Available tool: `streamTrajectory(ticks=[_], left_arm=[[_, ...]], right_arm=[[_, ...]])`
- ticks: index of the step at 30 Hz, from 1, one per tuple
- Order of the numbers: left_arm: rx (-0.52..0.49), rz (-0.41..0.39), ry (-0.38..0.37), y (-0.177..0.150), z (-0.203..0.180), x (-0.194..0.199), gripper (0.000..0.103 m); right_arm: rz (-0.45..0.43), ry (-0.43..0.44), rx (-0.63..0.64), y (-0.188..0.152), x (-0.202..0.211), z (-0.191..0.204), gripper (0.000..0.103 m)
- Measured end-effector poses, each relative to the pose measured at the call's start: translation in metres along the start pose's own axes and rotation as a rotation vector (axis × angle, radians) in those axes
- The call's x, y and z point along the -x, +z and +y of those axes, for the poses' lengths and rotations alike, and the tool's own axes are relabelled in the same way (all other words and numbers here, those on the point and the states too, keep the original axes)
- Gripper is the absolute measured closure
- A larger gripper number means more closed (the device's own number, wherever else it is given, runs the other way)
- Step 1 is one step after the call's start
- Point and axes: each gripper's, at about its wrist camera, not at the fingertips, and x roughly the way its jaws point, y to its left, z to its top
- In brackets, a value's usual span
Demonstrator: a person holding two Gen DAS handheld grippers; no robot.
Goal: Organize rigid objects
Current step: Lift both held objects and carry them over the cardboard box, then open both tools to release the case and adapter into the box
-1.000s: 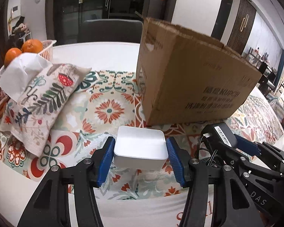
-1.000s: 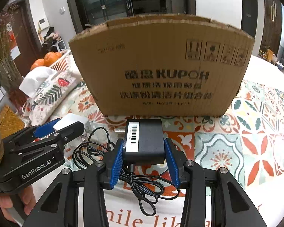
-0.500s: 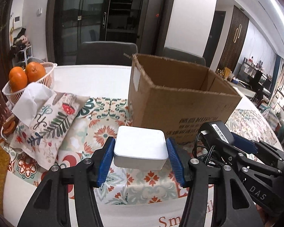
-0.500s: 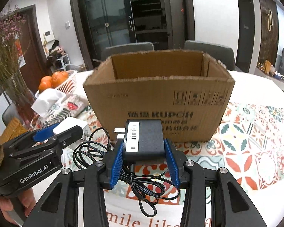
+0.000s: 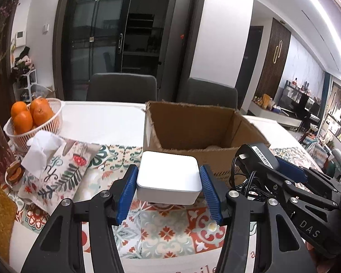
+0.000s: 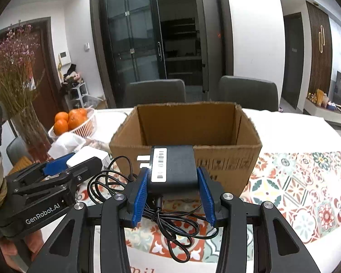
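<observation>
My left gripper [image 5: 168,191] is shut on a white square box [image 5: 168,177] and holds it above the table, just in front of the open cardboard box [image 5: 193,127]. My right gripper [image 6: 174,188] is shut on a black power adapter [image 6: 172,168] with a white barcode label; its black cable [image 6: 170,218] hangs in loops below. The adapter sits level with the near rim of the cardboard box [image 6: 186,125]. The right gripper also shows in the left wrist view [image 5: 268,166], and the left gripper in the right wrist view [image 6: 75,163].
A white basket of oranges [image 5: 31,118] and a patterned tissue pouch [image 5: 56,168] lie at the left on the patterned tablecloth [image 5: 170,227]. A vase of dried flowers [image 6: 22,104] stands at the far left. Two grey chairs [image 6: 156,93] stand behind the table.
Both grippers have risen with their objects. The cardboard box's open top and inside now show, where a second ago only its side wall showed.
</observation>
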Motion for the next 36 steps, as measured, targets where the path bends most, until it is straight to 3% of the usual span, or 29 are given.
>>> streamTrajectory(ticks=[20, 36], left_arm=[[-0.06, -0.05, -0.011, 0.057, -0.03, -0.008, 0.048], [-0.086, -0.006, -0.001, 0.083, -0.034, -0.059, 0.048]], right_arm=[[-0.089, -0.034, -0.024, 0.05, 0.008, -0.029, 0.06], [-0.041, -0.032, -0.007, 0.077, -0.039, -0.045, 0.06]])
